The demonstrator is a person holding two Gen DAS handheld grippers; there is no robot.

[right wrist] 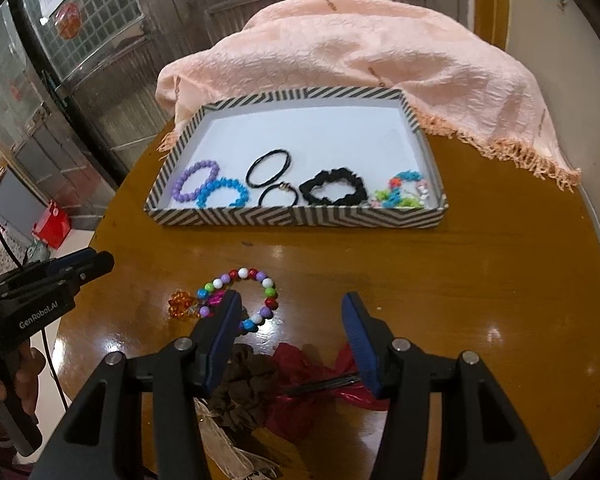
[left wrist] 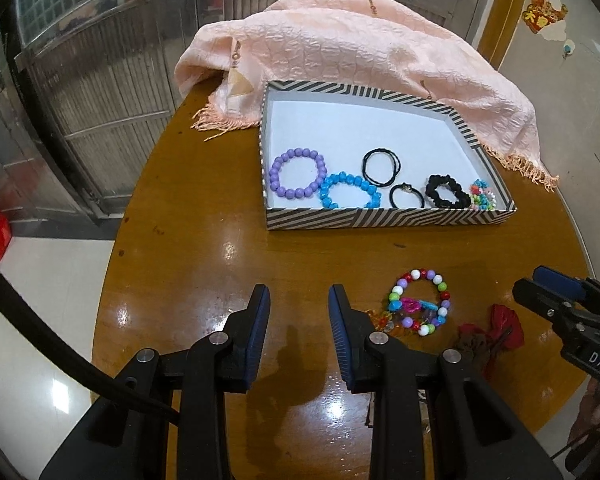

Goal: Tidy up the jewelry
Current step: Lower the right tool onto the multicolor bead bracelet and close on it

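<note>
Two grippers, both with jaws apart and holding nothing: left gripper (left wrist: 298, 300) over bare table (left wrist: 220, 248), right gripper (right wrist: 290, 308) above a red hair clip (right wrist: 320, 376). Multicoloured bead bracelet (right wrist: 240, 296) lies on the table, outside the striped box (right wrist: 300, 216). Inside the box: purple bracelet (left wrist: 298, 174), blue bracelet (left wrist: 350, 196), black scrunchie (left wrist: 446, 192).

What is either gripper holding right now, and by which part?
Nothing. The left gripper is open over bare table. The right gripper is open above the red hair accessory, not touching it.
</note>
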